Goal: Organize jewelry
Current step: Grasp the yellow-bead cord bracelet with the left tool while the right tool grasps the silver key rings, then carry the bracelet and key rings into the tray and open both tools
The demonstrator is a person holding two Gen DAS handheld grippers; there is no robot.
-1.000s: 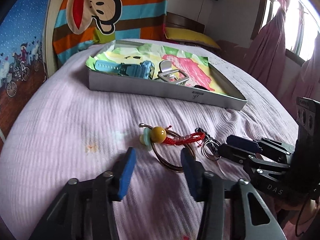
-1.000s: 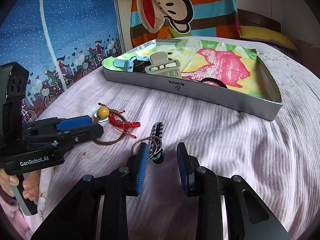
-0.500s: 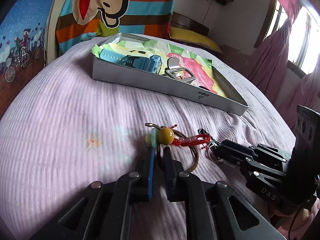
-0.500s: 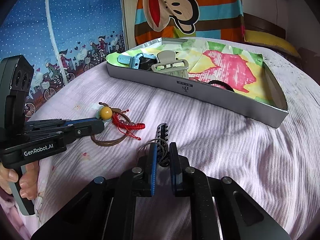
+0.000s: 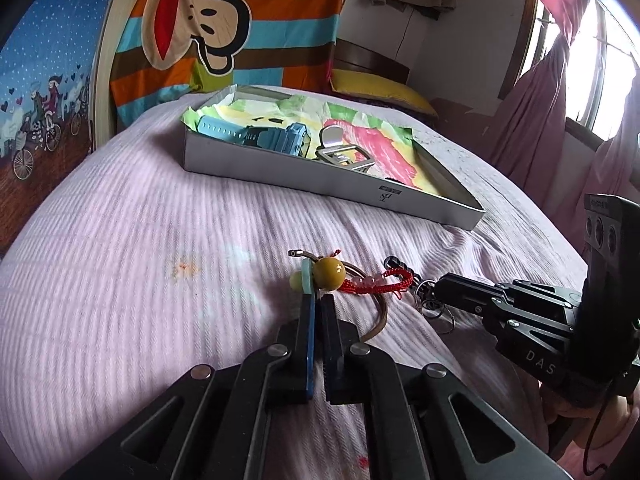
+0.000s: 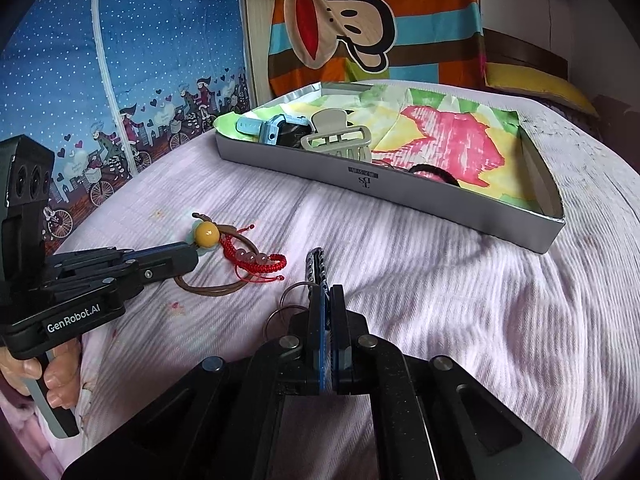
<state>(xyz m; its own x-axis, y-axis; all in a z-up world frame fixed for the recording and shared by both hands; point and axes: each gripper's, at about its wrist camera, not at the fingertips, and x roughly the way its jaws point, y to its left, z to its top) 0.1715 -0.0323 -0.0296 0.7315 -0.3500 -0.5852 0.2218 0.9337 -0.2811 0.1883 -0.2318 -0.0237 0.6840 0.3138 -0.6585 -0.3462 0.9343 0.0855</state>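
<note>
1. Reaching low over the pink bedspread [image 5: 120, 240], the left gripper [image 5: 316, 300] lies almost flat, its fingers pointing toward the grey tray [image 5: 320, 180] farther up the bed.
2. Its jaws are pinched narrow on the brown cord bracelet [image 5: 382, 312], right behind the yellow bead [image 5: 329, 273] and the pale green disc beside it.
3. The bracelet's loop trails back on the near side of the tray, toward the right of the left gripper; a red braided cord [image 5: 384, 284] with pink beads lies across it.
4. In the right wrist view, a person's hand [image 6: 52, 380] wraps the left gripper's handle at the lower left edge, fingers curled round the grip.
5. The right gripper [image 6: 328, 300] comes in level with the bed on the near side of the tray, its jaws drawn close together on the keychain [image 6: 316, 268], a dark ridged piece with metal split rings [image 6: 288, 308] lying to the left of the fingers.
6. The keychain sits between the bracelet and the tray's right end, well apart from the tray wall.
7. Inside the tray, on a bright printed liner: a blue watch [image 6: 272, 130] at the left end, a beige hair claw [image 6: 340, 140] just beside it, and a black hair tie [image 6: 436, 172] farther right.
</note>
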